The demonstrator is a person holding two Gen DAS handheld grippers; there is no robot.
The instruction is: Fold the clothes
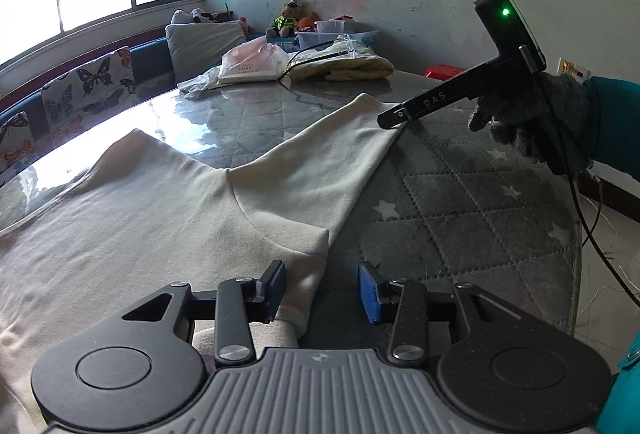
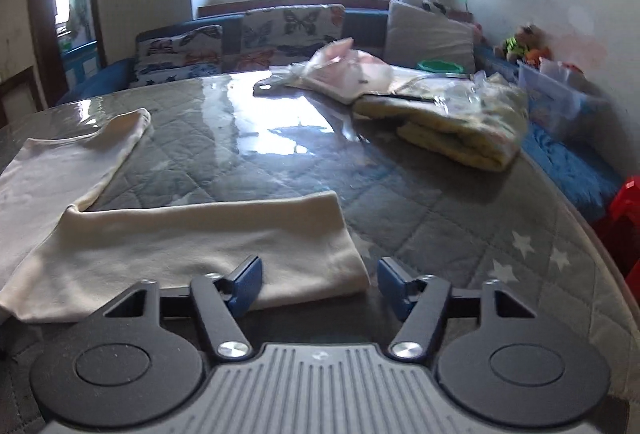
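Both grippers, left (image 1: 322, 288) and right (image 2: 320, 284), gape empty over my cream shirt (image 1: 160, 210); sleeves lie spread, apparently unfolded, so folding remains.

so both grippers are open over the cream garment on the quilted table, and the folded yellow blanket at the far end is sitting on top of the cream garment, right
Not quite. The folded yellow blanket lies apart from the cream garment, with bare quilted table between them, as the right wrist view shows. The rest holds: the left gripper and right gripper are both open over the garment's edge.
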